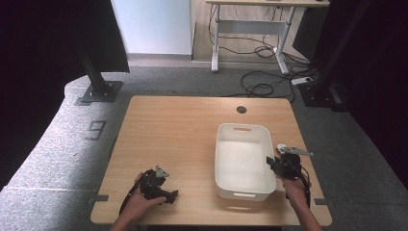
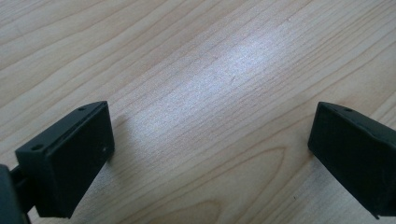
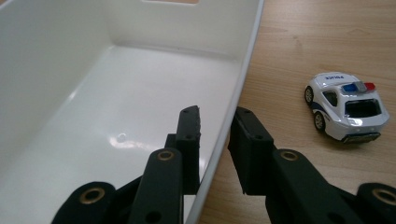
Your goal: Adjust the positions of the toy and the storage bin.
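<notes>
- The white plastic bin [image 1: 243, 161] sits on the right half of the wooden table [image 1: 178, 130], long side running away from the person. Its inside is bare and glossy, with a handle slot cut in the near end wall and another in the far one.
- In the right gripper view the right gripper [image 3: 215, 140] straddles the bin's right wall [image 3: 243, 88]: one jaw inside, the other outside, drawn nearly together with the thin rim between them. Whether the pads actually press the wall I cannot tell.
- From above, the right gripper [image 1: 284, 163] sits at the bin's right edge, held by the right hand [image 1: 294, 186], forearm coming in from the bottom right.
- A toy police car [image 3: 348, 106], white with a red and blue light bar, stands on the table just outside that wall, apart from the bin.
- The left gripper [image 1: 159, 185] lies low at the near left of the table, in the left hand [image 1: 139, 202], well apart from the bin.
- Its jaws stand wide apart over bare wood [image 2: 210, 93], holding nothing.
</notes>
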Tool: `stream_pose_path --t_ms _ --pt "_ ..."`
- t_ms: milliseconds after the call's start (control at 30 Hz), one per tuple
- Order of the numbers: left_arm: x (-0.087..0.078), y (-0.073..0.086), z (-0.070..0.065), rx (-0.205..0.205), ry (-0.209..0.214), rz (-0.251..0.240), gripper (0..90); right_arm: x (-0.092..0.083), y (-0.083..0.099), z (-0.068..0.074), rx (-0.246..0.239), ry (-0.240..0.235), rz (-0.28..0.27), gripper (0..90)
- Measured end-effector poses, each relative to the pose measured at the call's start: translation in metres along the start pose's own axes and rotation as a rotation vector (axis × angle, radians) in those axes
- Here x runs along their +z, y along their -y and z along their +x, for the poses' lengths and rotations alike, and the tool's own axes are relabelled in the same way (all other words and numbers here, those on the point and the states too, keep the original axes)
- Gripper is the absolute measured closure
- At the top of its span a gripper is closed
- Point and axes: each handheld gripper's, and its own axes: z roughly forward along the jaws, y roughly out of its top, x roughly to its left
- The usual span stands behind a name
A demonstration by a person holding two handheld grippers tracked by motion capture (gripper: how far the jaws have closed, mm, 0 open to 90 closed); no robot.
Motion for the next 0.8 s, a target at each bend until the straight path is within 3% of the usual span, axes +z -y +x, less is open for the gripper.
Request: stream_pose_path --t_ms 367,800 --pt "0.0 0.0 0.0 0.002 0.002 0.001 0.6 -0.001 0.002 0.013 0.018 0.037 -0.002 73.7" --pt "0.0 0.0 0.0 0.004 0.002 0.001 0.5 0.001 0.002 0.018 0.016 0.042 -0.007 73.5"
